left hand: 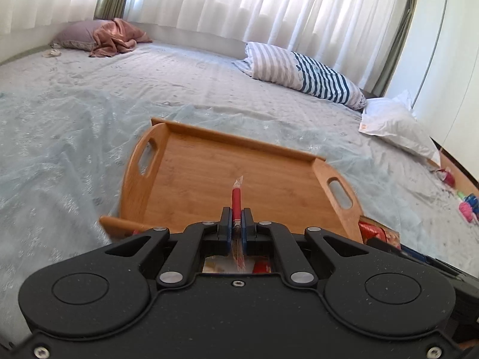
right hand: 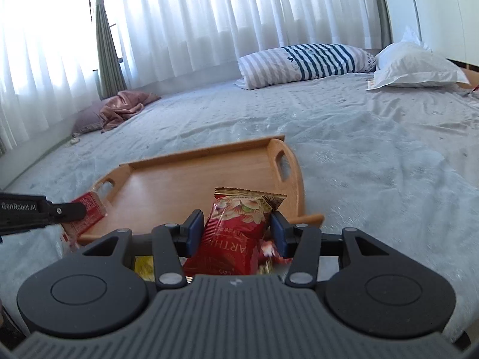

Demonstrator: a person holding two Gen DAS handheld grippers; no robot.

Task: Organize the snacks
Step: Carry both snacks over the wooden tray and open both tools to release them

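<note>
A wooden tray [left hand: 209,173] with two handle cut-outs lies on the bed; it also shows in the right wrist view [right hand: 179,182]. My left gripper [left hand: 237,214] is shut on a thin red snack packet [left hand: 236,200], seen edge-on, held over the tray's near edge. In the right wrist view the same packet [right hand: 88,212] shows flat and red in the left gripper [right hand: 74,211] at the tray's left corner. My right gripper [right hand: 236,227] is shut on a red and gold snack bag [right hand: 236,230] above the tray's near rim.
More snack packets lie below the grippers, red [left hand: 375,230] and yellow [right hand: 145,266]. A striped pillow [left hand: 305,71], a white pillow [left hand: 398,128] and a pink blanket [left hand: 116,36] lie on the grey bedspread [left hand: 89,104]. Small toys [left hand: 467,206] lie at the far right.
</note>
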